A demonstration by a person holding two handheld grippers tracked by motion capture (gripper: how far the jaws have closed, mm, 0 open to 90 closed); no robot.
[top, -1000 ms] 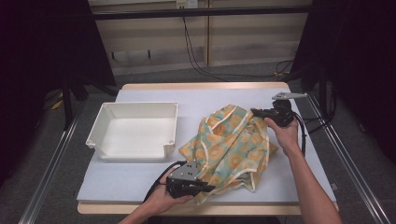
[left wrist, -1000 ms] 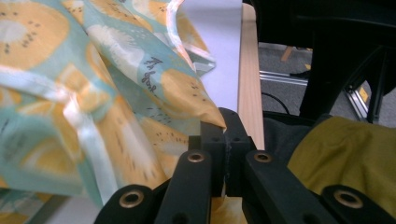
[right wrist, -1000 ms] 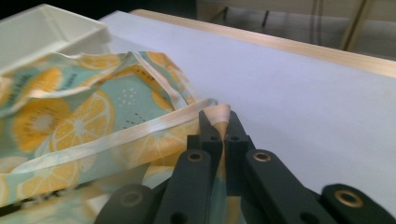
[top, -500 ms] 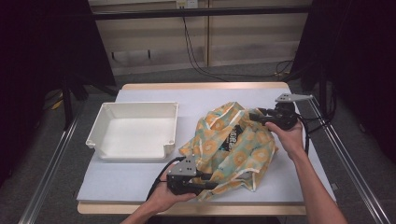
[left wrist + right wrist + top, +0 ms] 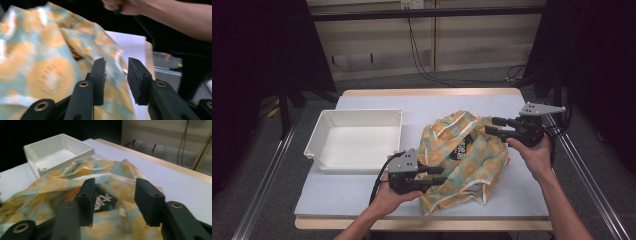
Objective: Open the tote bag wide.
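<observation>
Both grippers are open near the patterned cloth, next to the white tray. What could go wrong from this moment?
1. The cloth lies crumpled in layers, so the open left gripper may pinch several folds at once.
2. The open right gripper hovers at the cloth's far edge; closing there may catch only the thin border.
3. The white tray sits close, so dragged cloth might push it.

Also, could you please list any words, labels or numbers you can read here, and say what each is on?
None can be read.
Black patch with white marks on the patterned cloth: too blurred to read.
Faint marks on the cloth's orange circles in the left gripper view: too blurred.
White tray: no text visible.
</observation>
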